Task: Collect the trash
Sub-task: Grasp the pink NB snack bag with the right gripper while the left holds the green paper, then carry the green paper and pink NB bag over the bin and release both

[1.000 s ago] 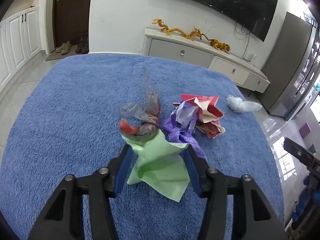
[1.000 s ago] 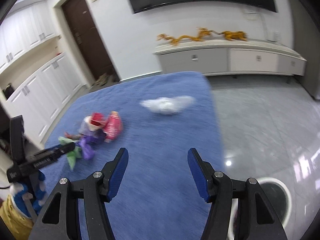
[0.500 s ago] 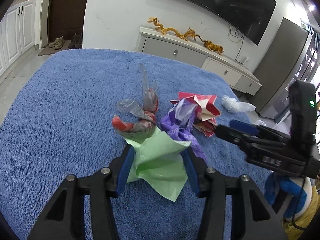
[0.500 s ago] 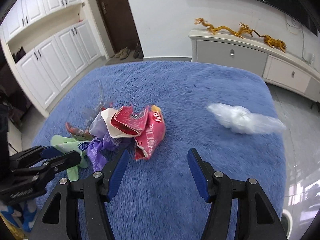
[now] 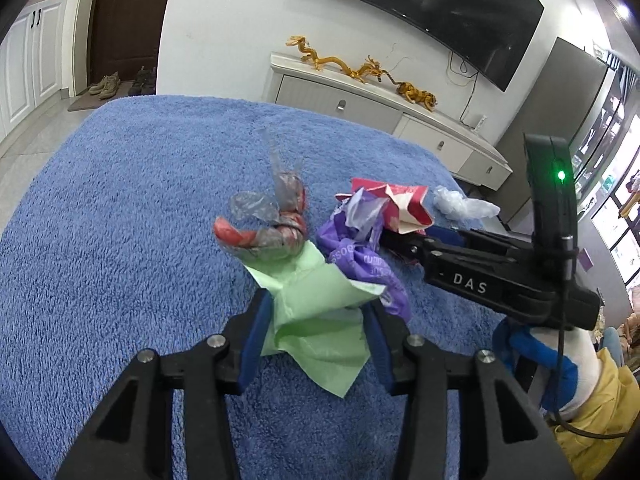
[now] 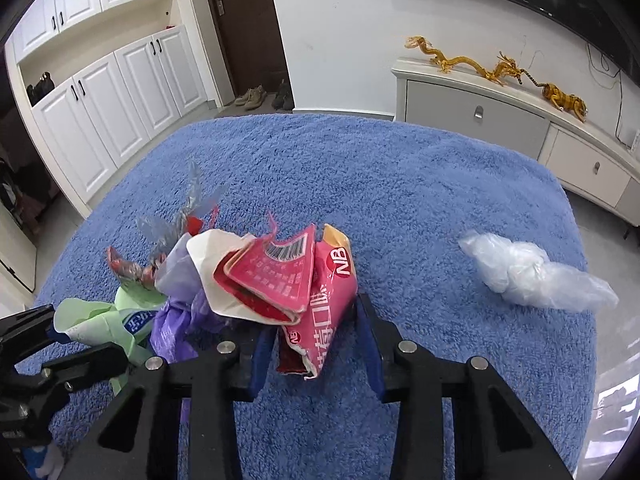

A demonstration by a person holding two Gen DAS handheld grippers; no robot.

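A heap of trash lies on the blue carpet (image 5: 100,220). My left gripper (image 5: 318,326) is shut on a light green wrapper (image 5: 316,320). A red and clear twisted wrapper (image 5: 272,228) and a purple wrapper (image 5: 360,260) lie just beyond it. My right gripper (image 6: 316,344) is open, its fingers on either side of the lower end of a pink snack packet (image 6: 320,296); it also shows in the left wrist view (image 5: 404,208). A crumpled clear plastic bag (image 6: 532,272) lies apart to the right.
A white TV cabinet (image 6: 480,112) with golden dragon figures stands beyond the carpet's far edge. White cupboards (image 6: 100,92) and a dark door (image 6: 244,28) are at the far left. Shiny floor tiles (image 6: 616,352) border the carpet on the right.
My right gripper has swung left from the carpet's edge and moved in on the heap, so the pink packet now sits between its fingers. My left gripper keeps hold of the green wrapper.
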